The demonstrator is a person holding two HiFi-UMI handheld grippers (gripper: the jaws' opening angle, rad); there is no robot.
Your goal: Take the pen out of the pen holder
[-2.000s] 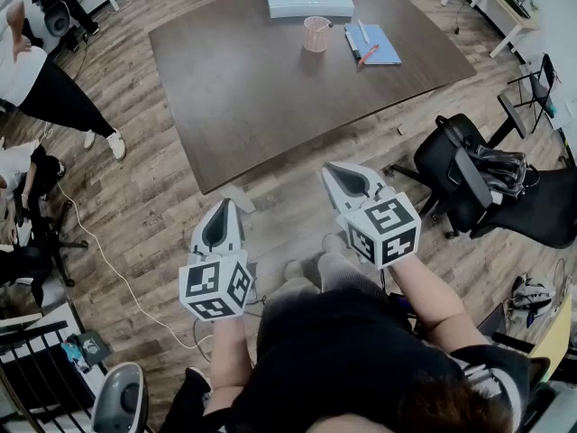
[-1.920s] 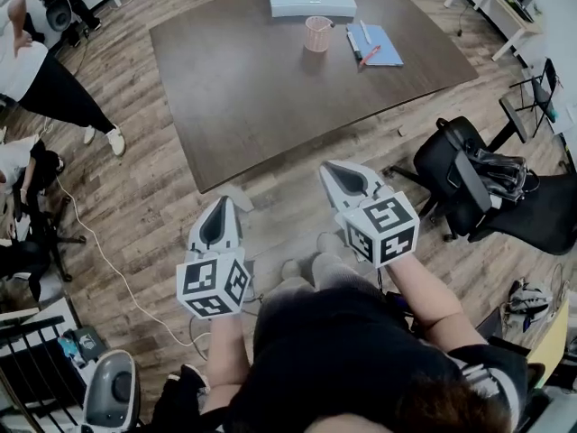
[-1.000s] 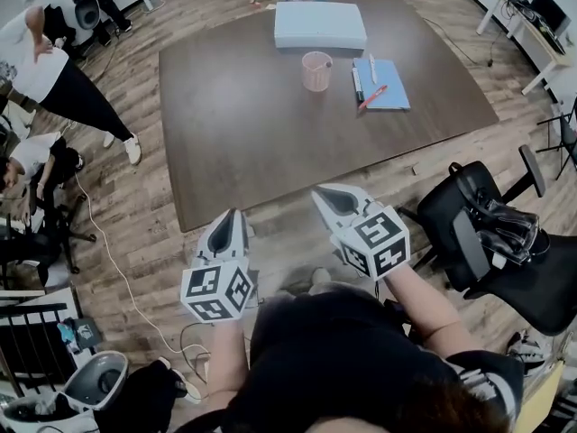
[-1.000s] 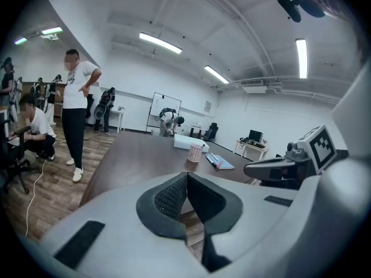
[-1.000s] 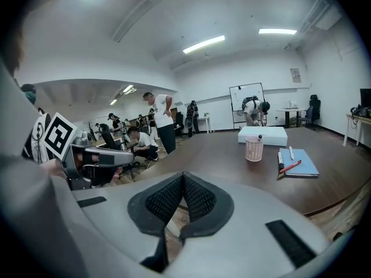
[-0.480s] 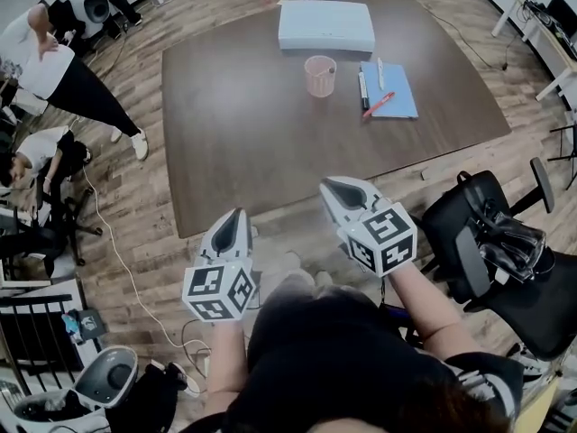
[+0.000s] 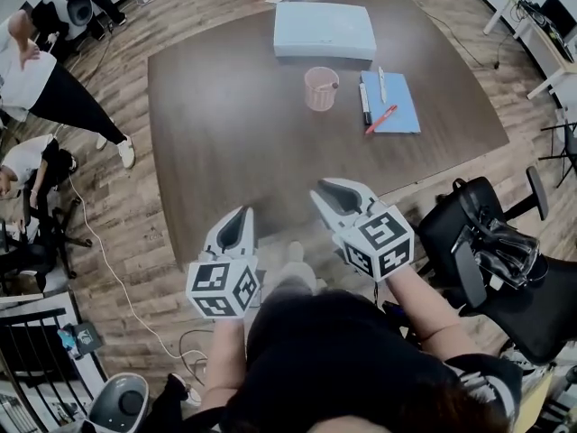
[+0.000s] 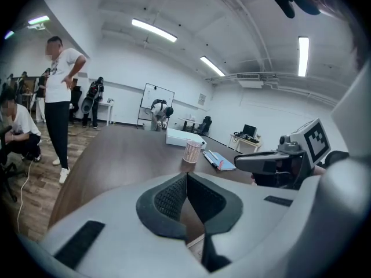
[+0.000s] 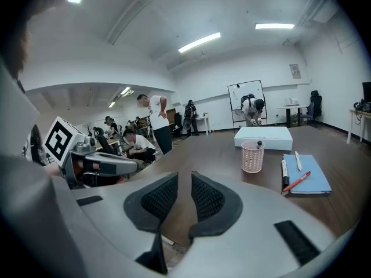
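Note:
A pink mesh pen holder stands upright on the far half of the dark brown table, with a black-tipped pen sticking out of it. The holder is well ahead of both grippers. My left gripper hangs at the table's near edge with its pads pressed together and nothing held. My right gripper is just over that edge. Its jaws are opening, a narrow gap shows between the pads, and nothing is between them.
Right of the holder lies a blue notebook carrying a white pen, a black marker and a red pen. Behind the holder sits a white box. A black office chair stands at right, and people at left.
Both grippers have moved forward from over the floor to the table's near edge, and the table fills more of the head view. The holder and pens have not moved.

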